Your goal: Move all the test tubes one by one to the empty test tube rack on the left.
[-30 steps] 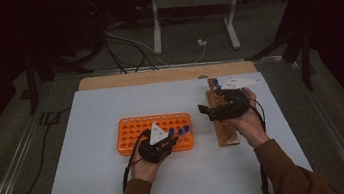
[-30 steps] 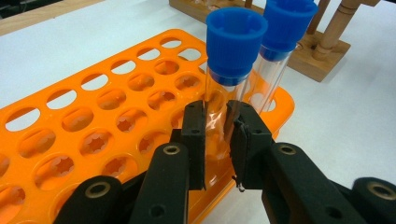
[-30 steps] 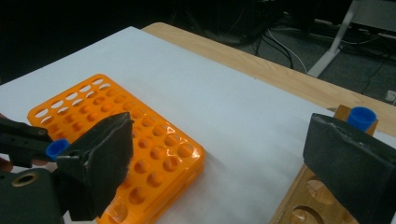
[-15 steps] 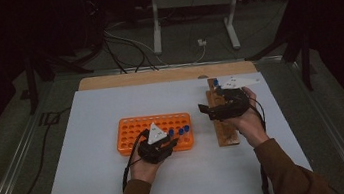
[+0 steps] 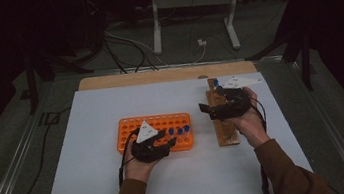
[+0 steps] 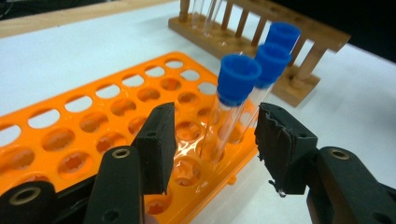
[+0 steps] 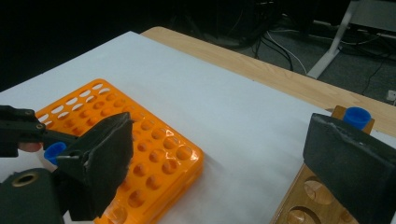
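Both forearms entering from bottom edge of high view, brown sleeves to the wrists. Left hand (image 5: pixel 136 163) wrapped under left gripper (image 5: pixel 158 140), palm up, grey three-cornered plate on top; gripper pointed forward and to the right. Jaws parted wide in left gripper view, pads (image 6: pixel 156 140) upright, nothing clamped. Right hand (image 5: pixel 247 120) cupping right gripper (image 5: pixel 205 109) from the right side, gripper aimed left. Jaws spread far apart in right gripper view, pads (image 7: pixel 100 158) bare.

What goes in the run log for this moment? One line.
left gripper: open around blue-capped test tube | orange rack | right gripper: open, over wooden rack
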The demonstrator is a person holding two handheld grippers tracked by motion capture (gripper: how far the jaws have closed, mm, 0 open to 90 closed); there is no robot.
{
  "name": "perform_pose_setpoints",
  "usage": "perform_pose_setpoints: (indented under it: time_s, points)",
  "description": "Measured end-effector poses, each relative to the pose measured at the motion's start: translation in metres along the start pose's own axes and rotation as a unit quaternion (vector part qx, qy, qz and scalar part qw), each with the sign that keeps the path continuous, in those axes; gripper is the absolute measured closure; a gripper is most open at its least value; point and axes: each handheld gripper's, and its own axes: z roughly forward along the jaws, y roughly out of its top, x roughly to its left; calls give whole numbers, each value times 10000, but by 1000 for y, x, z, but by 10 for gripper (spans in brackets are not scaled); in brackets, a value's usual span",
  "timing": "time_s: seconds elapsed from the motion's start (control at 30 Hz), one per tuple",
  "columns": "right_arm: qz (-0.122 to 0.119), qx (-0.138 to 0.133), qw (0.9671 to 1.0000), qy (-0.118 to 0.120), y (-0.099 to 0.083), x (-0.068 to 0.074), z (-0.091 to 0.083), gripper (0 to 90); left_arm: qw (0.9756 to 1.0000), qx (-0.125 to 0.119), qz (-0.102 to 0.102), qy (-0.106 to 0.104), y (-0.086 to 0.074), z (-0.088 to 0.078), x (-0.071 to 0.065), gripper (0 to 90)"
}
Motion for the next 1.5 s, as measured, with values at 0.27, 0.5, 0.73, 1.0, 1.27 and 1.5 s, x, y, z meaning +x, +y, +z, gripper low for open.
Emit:
perform_pose_setpoints:
  time_s: [0.27, 0.5, 0.73, 1.0, 1.27, 1.5]
  points:
    - [61, -59, 10000, -22, 0, -2, -2, 85, 9997, -250, 17, -27, 7, -11, 2, 346]
    - [156, -114, 9998, -72, 1, -6, -1, 74, 9988, -354, -83, 339, 12, -19, 6, 146]
    - [302, -172, 9994, -73, 1, -14, 3, 61, 9971, -395, -261, 594, 12, -23, 11, 7]
    - [320, -131, 9991, -246, 1, -26, 6, 41, 9961, -428, -293, 711, 11, -27, 15, 7]
    - [486, -92, 9979, -412, -5, -44, 8, 60, 9958, -408, -355, 743, 10, -27, 17, 7]
    - [654, 12, 9963, -560, -10, -60, 14, 96, 9957, -357, -346, 785, 9, -25, 16, 7]
